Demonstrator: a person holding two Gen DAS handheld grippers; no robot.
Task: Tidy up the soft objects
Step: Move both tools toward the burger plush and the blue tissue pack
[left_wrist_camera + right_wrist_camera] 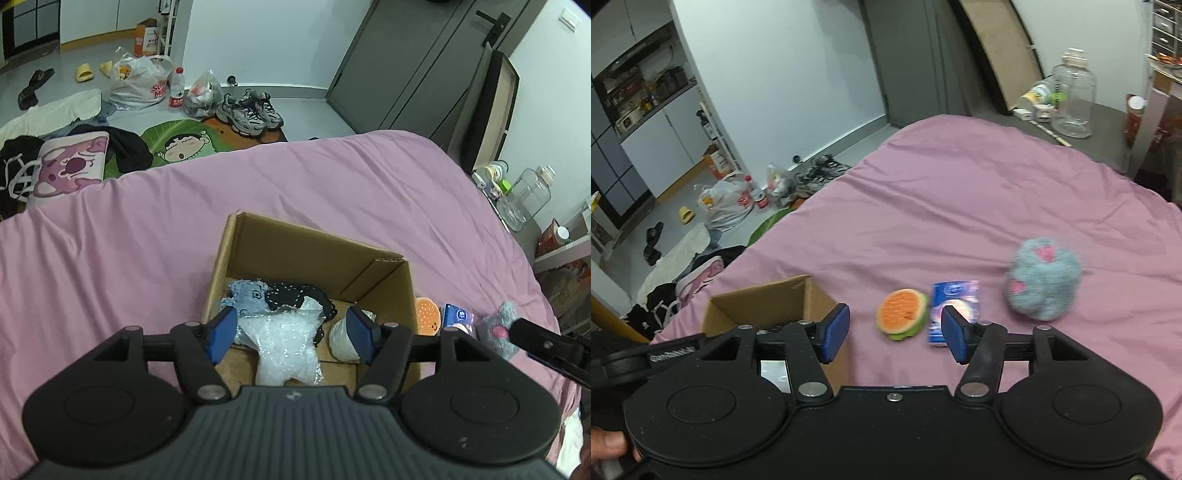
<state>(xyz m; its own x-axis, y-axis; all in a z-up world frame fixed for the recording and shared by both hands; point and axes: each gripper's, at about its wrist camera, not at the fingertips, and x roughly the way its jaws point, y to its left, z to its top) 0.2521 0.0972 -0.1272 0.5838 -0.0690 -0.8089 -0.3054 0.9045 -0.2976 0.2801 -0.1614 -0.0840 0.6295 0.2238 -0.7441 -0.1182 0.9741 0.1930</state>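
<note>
An open cardboard box (384,280) stands on the pink bed and shows in the right wrist view (768,299) too. It holds a bubble-wrap piece (284,343), a light blue knit item (247,299), a black knit item (299,295) and a white roll (341,338). My left gripper (293,334) is open and empty above the box. Right of the box lie a burger plush (903,314), a blue tissue pack (955,295) and a grey fluffy plush (1043,282). My right gripper (894,334) is open and empty, just before the burger plush.
The pink bed sheet (258,192) spreads around the box. The floor beyond the bed holds shoes (249,112), plastic bags (138,83), a bottle and clothes. A nightstand with a clear jar (1073,98) stands at the right. The right gripper's tip (532,334) shows by the grey plush.
</note>
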